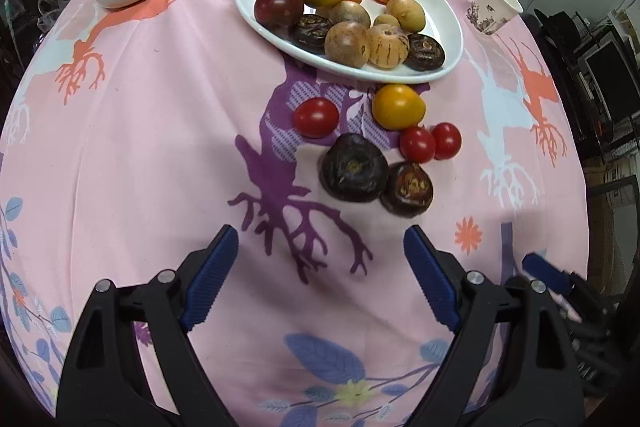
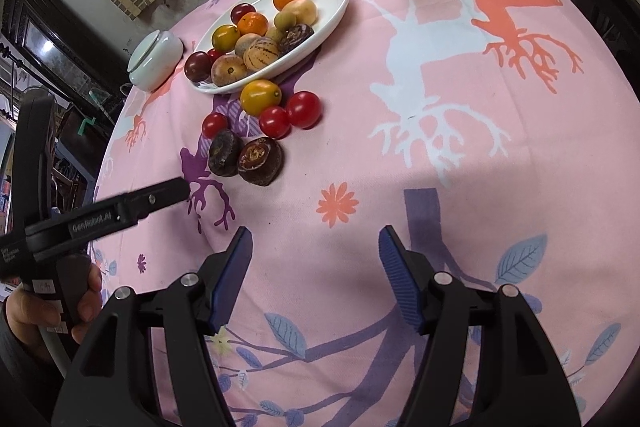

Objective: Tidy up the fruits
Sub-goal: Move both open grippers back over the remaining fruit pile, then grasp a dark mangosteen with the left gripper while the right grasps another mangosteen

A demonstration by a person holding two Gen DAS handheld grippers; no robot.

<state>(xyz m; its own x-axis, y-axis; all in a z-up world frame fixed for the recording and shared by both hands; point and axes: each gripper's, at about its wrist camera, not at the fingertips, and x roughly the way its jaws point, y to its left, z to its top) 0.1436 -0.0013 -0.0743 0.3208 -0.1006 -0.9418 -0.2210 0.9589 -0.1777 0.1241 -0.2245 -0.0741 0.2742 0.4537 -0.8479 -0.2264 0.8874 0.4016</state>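
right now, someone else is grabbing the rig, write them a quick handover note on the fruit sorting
Left claw: open, empty, hovering over the pink patterned tablecloth short of the loose fruit.
Right claw: open, empty, also over the cloth.
Done: the white oval plate already holds a pile of mixed fruit.
Left on the cloth beside the plate: one yellow-orange tomato, three red cherry tomatoes, two dark brown wrinkled fruits.

Both wrist views face forward over table, sharing plate (image 1: pixel 448 67).
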